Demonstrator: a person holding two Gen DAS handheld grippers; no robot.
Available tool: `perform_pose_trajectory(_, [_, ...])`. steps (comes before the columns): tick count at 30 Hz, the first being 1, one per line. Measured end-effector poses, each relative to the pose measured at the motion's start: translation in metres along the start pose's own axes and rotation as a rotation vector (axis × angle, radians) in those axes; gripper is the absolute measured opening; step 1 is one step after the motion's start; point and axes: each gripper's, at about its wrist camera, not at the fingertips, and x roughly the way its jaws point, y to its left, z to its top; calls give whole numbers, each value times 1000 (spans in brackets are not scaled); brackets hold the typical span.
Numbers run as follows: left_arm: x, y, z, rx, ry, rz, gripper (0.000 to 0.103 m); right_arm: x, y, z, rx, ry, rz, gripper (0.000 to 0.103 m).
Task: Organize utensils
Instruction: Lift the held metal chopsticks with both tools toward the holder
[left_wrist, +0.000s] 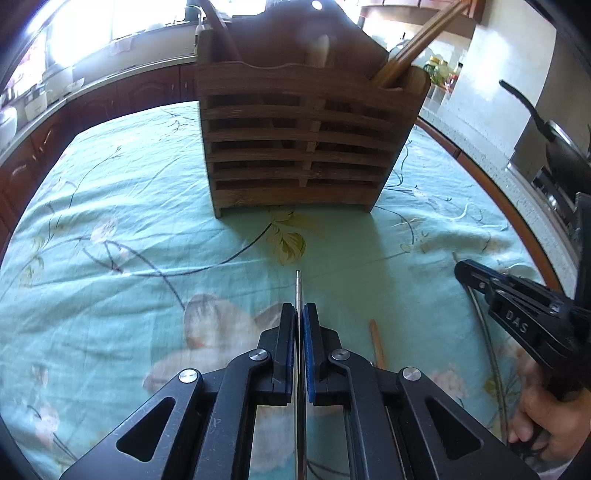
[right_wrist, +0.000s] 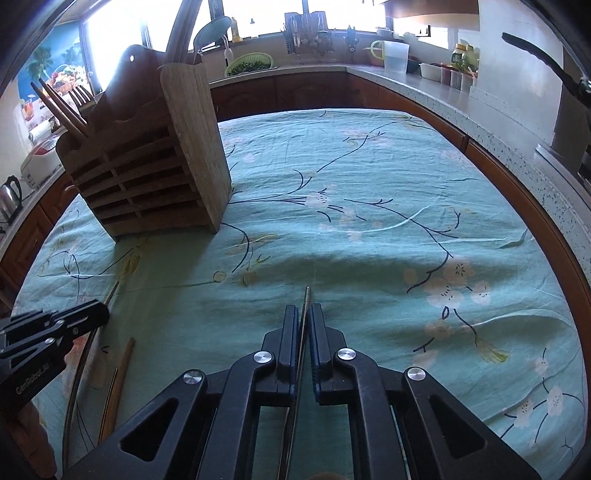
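Left tongs (left_wrist: 300, 314) are gripping a thin metal chopstick (left_wrist: 298, 288) between nearly closed pads, its tip projecting forward just above the tablecloth (left_wrist: 110, 206). Right tongs (right_wrist: 304, 317) are likewise clamping a second metal chopstick (right_wrist: 306, 299), which is sitting slightly slanted between the pads. Both tongs are working near the front edge of the tabletop, the left pair nearer the left side.

Between them, a wooden chopstick (right_wrist: 122, 373) is lying loose on the cloth, with what looks like another thin metal one beside it.

Toward the far left of the tabletop, the wooden utensil rack (left_wrist: 303, 147) is standing upright, already holding wooden chopsticks (left_wrist: 413, 44) in a corner compartment.

Probable faults:
- Slippage: each pinch is acting on a smooth, narrow rod, so a chopstick is likely to pivot or slide out during lifting.
- Misalignment: the slanted chopstick in the right tongs is likely to strike the rack rim instead of entering a compartment.
- Collision: both tongs are heading for one rack, so they are at risk of crossing paths.
- Tipping: a sideways push against the rack may shift it on the wrinkled cloth.
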Motion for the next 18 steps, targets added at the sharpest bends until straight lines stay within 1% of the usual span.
perform_pose_trajectory(3, [-28, 11, -10, -59, -31, -31, 3, 0, -1, 0, 4, -1, 7, 6])
perform_pose_trajectory(5, [-49, 14, -16, -80, -60, -41, 3, 0, -2, 0, 11, -2, 17, 6])
perform_pose_trajectory(11, [-102, 20, -33, -93, -128, -60, 3, 1, -2, 0, 18, -3, 25, 6])
perform_pose_trajectory(16, [-129, 28, -45, -138, -153, -113, 3, 0, -4, 0, 24, -5, 39, 6])
perform_pose_trajectory(18, [-143, 30, -47, -132, -166, -120, 3, -5, -5, -1, 28, -20, 54, 5])
